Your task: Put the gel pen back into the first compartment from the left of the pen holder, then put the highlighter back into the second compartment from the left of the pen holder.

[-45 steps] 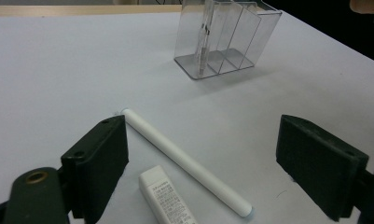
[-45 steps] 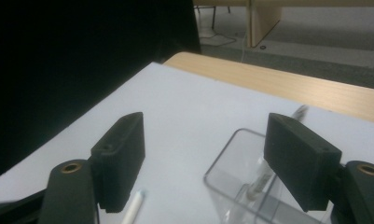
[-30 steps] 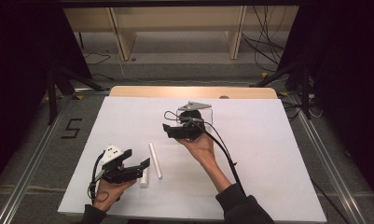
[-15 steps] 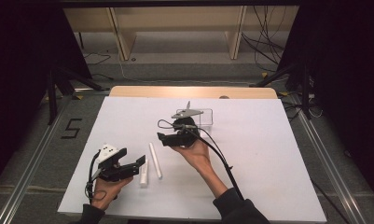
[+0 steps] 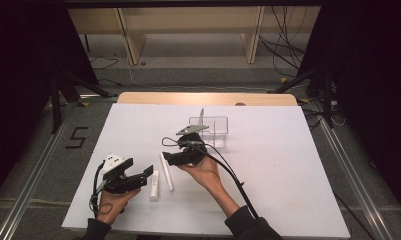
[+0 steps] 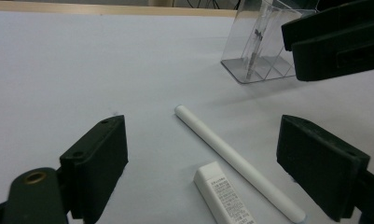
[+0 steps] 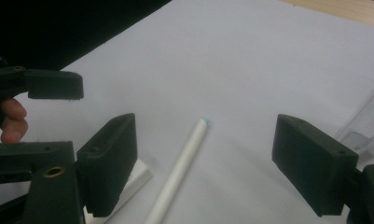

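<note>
A thin white stick (image 5: 166, 171) lies on the white table, with a small white eraser (image 5: 154, 185) just left of it. My left gripper (image 5: 144, 177) hovers open at the eraser's left; the left gripper view has the stick (image 6: 236, 161) and eraser (image 6: 224, 196) between its wide jaws. My right gripper (image 5: 167, 151) is open above the stick's far end. In the right gripper view the stick (image 7: 180, 172) lies between the spread jaws, with the eraser (image 7: 133, 182) partly behind the left jaw. Neither gripper holds anything.
A clear plastic box (image 5: 209, 127) with a pen standing in it sits behind the right gripper, also seen as the clear box (image 6: 264, 46). The white table sheet (image 5: 288, 165) spreads wide to the right. Black floor rails run along both sides.
The right gripper has moved left and nearer to me, from beside the clear box to over the white stick. The left gripper has barely shifted.
</note>
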A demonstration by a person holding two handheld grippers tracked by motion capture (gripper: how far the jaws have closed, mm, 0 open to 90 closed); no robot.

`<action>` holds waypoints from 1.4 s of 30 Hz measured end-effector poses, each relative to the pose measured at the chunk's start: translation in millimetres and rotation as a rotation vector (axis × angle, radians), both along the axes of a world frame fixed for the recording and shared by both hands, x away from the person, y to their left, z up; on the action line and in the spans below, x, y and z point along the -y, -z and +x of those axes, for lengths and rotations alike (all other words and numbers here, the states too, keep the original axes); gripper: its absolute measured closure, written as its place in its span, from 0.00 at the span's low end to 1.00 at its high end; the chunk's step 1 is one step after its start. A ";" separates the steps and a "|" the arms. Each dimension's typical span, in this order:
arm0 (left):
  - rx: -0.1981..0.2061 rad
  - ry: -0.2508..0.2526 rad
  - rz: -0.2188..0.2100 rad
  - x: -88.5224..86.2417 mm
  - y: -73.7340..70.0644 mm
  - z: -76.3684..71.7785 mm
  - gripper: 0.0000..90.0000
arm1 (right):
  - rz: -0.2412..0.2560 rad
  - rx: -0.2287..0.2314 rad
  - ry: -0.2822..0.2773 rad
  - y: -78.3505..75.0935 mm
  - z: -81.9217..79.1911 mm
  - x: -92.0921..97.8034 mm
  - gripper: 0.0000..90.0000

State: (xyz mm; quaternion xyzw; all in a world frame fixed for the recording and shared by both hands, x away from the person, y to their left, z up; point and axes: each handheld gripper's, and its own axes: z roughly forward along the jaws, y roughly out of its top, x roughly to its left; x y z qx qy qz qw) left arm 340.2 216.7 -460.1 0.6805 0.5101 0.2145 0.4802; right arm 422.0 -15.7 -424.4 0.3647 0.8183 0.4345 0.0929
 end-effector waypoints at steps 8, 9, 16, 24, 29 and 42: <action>0.004 -0.010 0.003 -0.6 -0.6 0.1 0.18 | -0.015 -0.009 -0.014 3.7 -4.4 -6.4 0.25; 0.002 -0.013 0.002 -0.9 -0.4 0.2 0.18 | -0.017 -0.014 -0.015 4.5 -4.6 -7.1 0.25; 0.004 -0.019 0.006 -1.2 -0.4 0.1 0.18 | -0.041 -0.030 -0.016 12.6 -6.8 -11.8 0.27; 0.010 -0.036 0.002 -3.3 -0.4 -0.4 0.18 | -0.083 -0.047 -0.026 22.0 -10.7 -18.7 0.30; 0.014 -0.040 0.002 -3.5 -0.8 -1.0 0.18 | -0.099 -0.065 -0.030 28.2 -12.0 -23.1 0.34; 0.017 -0.045 0.004 -3.4 -0.3 -1.0 0.18 | -0.176 -0.080 -0.022 45.1 -14.4 -33.0 0.47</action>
